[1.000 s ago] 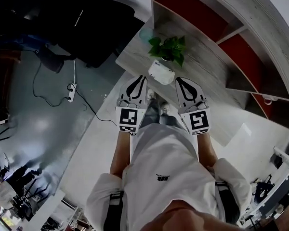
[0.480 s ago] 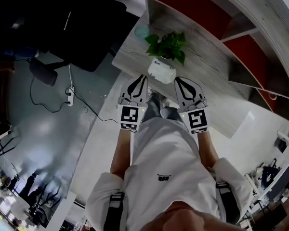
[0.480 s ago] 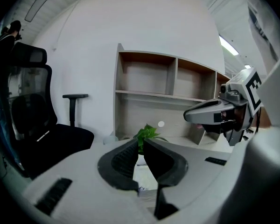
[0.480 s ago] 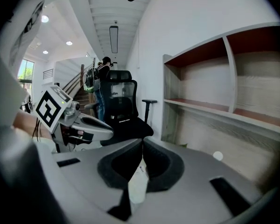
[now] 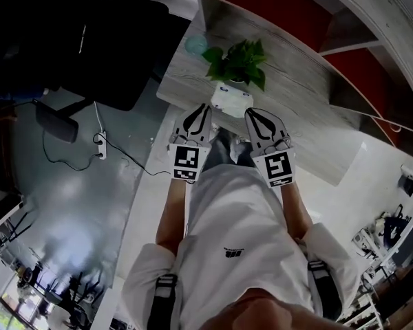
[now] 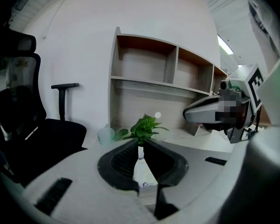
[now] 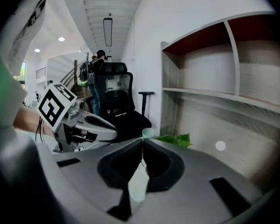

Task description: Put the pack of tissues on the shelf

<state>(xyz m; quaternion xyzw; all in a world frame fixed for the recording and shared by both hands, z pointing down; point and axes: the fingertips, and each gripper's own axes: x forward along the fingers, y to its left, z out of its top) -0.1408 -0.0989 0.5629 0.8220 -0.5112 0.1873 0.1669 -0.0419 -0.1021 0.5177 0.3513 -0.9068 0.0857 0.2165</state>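
The white pack of tissues [image 5: 230, 100] lies on the grey wooden counter [image 5: 296, 95], just in front of a small green plant [image 5: 237, 60]. My left gripper [image 5: 205, 110] and right gripper [image 5: 250, 114] hover side by side at the pack's near edge, both shut and holding nothing. In the left gripper view the pack [image 6: 144, 177] shows below the closed jaws, with the plant [image 6: 143, 126] behind. The right gripper view shows the pack [image 7: 137, 183] the same way. The shelf [image 5: 275, 5] with red-backed compartments rises behind the counter, seen too as the shelf [image 6: 144, 64] and the shelf [image 7: 210, 73].
A pale teal cup [image 5: 195, 44] stands left of the plant. A black office chair [image 5: 89, 40] sits left of the counter, with a power strip and cable [image 5: 100, 143] on the floor. A person with a backpack [image 7: 95, 73] stands far off.
The counter and shelf have drifted up and left in the head view. Both grippers stay shut, side by side at the pack's near edge.
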